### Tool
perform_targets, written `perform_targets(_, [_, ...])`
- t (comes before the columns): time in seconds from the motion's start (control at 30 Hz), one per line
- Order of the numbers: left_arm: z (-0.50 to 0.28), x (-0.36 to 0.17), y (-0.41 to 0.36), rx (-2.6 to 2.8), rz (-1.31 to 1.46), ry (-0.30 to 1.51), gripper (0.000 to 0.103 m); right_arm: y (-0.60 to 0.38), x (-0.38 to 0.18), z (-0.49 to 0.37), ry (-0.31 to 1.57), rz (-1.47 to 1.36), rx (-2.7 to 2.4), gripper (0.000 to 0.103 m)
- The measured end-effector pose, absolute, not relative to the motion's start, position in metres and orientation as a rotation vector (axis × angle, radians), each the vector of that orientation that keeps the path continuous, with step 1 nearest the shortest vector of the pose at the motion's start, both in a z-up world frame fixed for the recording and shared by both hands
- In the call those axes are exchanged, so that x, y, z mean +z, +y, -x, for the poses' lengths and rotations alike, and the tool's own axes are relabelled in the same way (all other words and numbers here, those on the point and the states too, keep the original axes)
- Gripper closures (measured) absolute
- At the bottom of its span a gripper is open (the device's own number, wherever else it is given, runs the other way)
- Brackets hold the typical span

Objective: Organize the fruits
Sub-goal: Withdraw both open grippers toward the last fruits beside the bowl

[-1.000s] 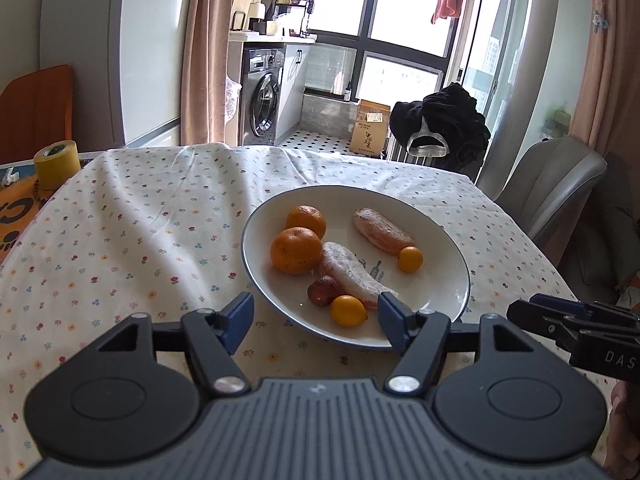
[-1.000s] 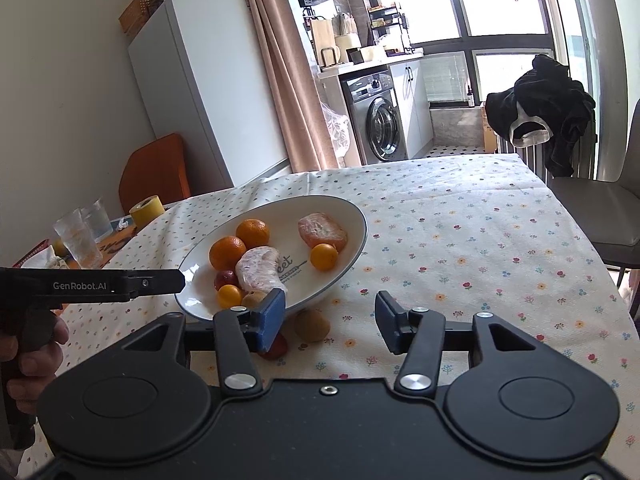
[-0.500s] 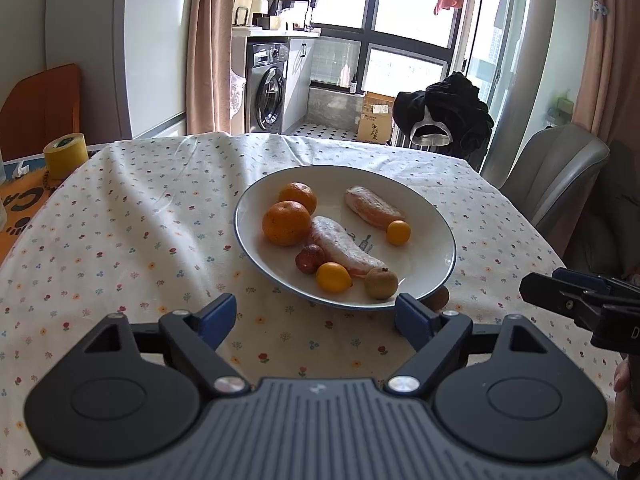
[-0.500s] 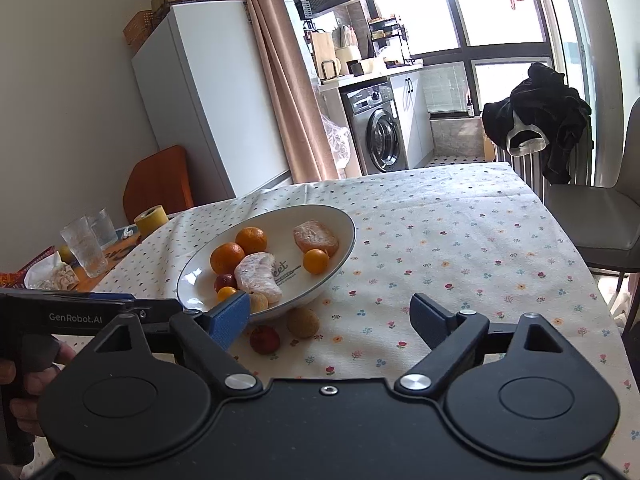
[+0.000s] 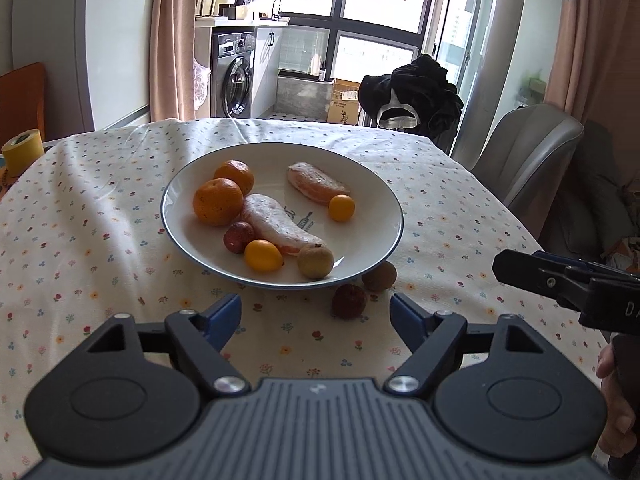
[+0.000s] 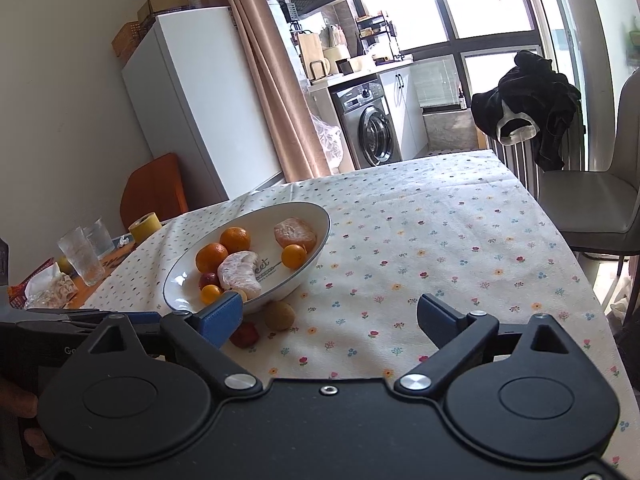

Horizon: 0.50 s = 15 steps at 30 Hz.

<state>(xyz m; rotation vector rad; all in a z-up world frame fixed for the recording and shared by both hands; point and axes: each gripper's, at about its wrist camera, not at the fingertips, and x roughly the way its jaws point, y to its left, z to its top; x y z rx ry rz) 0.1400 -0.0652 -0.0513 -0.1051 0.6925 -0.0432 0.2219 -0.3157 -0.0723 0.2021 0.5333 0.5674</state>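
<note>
Two small fruits left out on the tabletop [image 5: 100,208], just beside the near rim of the plate [image 5: 384,196]: a dark red one [image 5: 349,301] at about 6 o'clock of the plate in the left wrist view, and a brown one [image 5: 379,276] touching or nearly touching the rim at about 5 o'clock. Probably between picks, with the gathering onto the plate mostly done.

Left gripper [image 5: 315,316] hovering low over the cloth, fingers spread wide and empty, the red fruit lying just ahead between them. Right gripper [image 6: 329,315] also with fingers spread and holding nothing, aimed past the plate's right side; both strays at its 10 o'clock.

Next move, likely: easing the left gripper forward so the spread fingers straddle the red fruit, then a gentle pinch. Round and small, so apt to roll.

Counted on the plate: two mandarins [image 5: 218,202], two peeled citrus segments [image 5: 280,229], two small yellow-orange kumquat-like fruits [image 5: 263,255], one dark red fruit [image 5: 239,237], one brown fruit [image 5: 315,261]. Species of the small ones hard to tell at this size; possibly lychee and longan.
</note>
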Motion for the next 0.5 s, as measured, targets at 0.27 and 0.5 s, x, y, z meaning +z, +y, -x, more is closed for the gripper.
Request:
perform_targets(0.27, [-0.154, -0.064, -0.076, -0.062, 0.111, 0.721, 0.040, -0.308, -0.078, -0.224, 0.552, -0.162, 0.625, 0.021])
perform_targets(0.5, [-0.166, -0.074, -0.079, -0.063, 0.118, 0.740, 0.051, -0.306, -0.083, -0.229, 0.574, -0.152, 0.639, 0.023])
